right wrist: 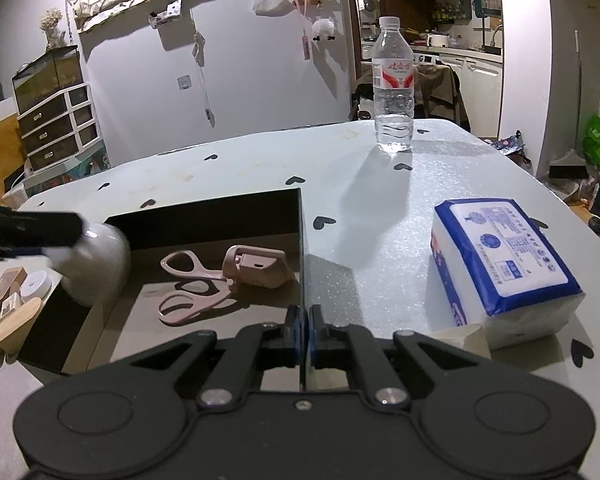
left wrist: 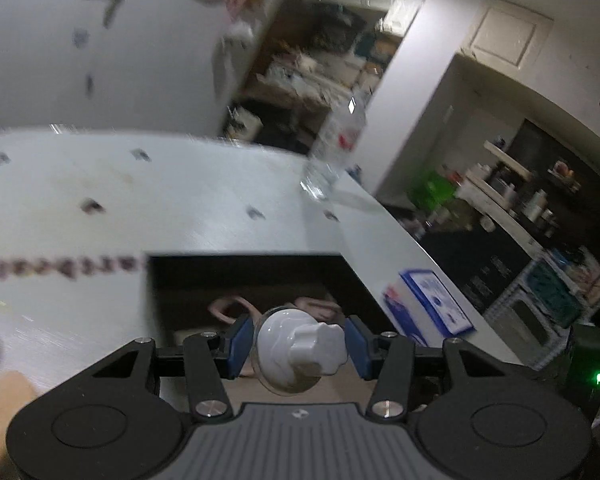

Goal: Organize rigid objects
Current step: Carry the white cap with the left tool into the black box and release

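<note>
Heart-printed white covering spreads over the table [right wrist: 380, 216], with a kitchen area behind and hooks on the wall. We note a dark open box [right wrist: 220, 220] set into our side of the table. Its near wall is pinched between the fully closed pads of the right gripper [right wrist: 304, 344], which we judge is steadying the box while the other hand loads it.

Inside the box we find pink scissors [right wrist: 192, 280] lying flat and, touching their tip, a pink stapler-like tool [right wrist: 260, 264]; nothing else is visible on its floor.

We record the left gripper [left wrist: 300, 346] clamped narrowly on a white round object with a knobbed cap [left wrist: 300, 346], carried above the box's left part; in the right wrist view it shows as a pale rounded body [right wrist: 96, 268]. We judge it is next for the box.

Outside, we list a water bottle [right wrist: 394, 88] upright at the far edge, a blue-and-white tissue pack [right wrist: 504, 264] right of the box, and small boxes and round lids [right wrist: 16, 300] on its left.
</note>
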Demonstrator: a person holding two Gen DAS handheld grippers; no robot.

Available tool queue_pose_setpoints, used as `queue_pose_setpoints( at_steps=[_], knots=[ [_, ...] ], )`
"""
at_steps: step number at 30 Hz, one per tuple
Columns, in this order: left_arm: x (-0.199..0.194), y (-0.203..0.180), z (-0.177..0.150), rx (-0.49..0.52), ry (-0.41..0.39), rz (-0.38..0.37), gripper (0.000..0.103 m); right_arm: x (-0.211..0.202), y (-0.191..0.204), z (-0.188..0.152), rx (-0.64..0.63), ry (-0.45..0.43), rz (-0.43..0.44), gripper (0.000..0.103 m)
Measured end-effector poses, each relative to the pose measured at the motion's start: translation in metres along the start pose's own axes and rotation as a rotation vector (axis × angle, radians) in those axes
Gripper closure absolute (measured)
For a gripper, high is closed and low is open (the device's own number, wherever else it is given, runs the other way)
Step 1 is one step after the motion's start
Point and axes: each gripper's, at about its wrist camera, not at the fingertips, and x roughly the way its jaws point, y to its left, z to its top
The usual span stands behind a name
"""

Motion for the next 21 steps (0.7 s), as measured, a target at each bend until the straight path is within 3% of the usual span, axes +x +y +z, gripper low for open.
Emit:
queue_pose_setpoints(
  at_steps=[3,10,21],
  knots=[
    [0.025,0.003,0.001,-0.074,0.079,-0.056,0.052,0.000,0.000,0.000,-0.001,-0.001,0.002,0.098],
    [0.064,0.006,0.004,-0.241,0.182,-0.127,0.052,0.000,-0.001,-0.001,-0.007,-0.001,0.006,0.098],
    [0.101,0.010,0.001,-0.314,0.230,-0.084,0.052,-0.001,0.000,-0.001,-0.011,0.001,0.008,0.098]
  ],
)
